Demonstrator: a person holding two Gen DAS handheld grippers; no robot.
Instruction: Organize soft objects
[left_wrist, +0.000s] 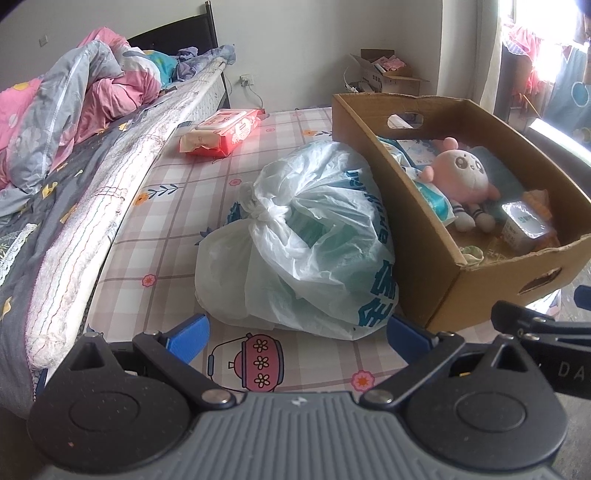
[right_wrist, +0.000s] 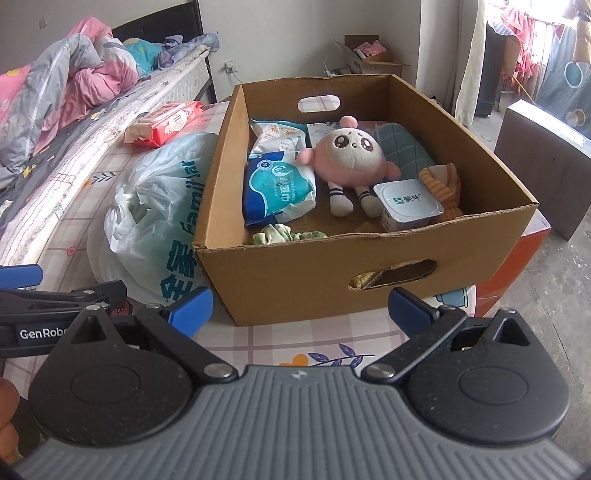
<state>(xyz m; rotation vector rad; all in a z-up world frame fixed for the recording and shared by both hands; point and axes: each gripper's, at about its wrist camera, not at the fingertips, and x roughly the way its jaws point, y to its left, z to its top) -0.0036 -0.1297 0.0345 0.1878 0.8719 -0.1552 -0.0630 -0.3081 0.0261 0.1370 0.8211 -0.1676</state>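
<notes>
Both grippers spread wide, nothing held: left gripper (left_wrist: 297, 332) low in front of the knotted plastic bag (left_wrist: 306, 240), right gripper (right_wrist: 299, 306) just short of the cardboard box (right_wrist: 295, 280) near wall. Bag pressed against the box's left side. Pink plush toy (right_wrist: 351, 158) mid-box, wipes packs (right_wrist: 277, 188) left of it, yogurt cup (right_wrist: 406, 206) near right. Red tissue pack (left_wrist: 221, 133) far left by the mattress edge (left_wrist: 103, 206). Bare checked sheet (left_wrist: 177, 229) between bag and mattress.

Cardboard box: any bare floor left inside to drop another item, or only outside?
Inside the cardboard box, bare floor only in front of the plush toy, between scrunchie and yogurt cup. Rest crowded. Outside: checked sheet between plastic bag and red wipes pack.
</notes>
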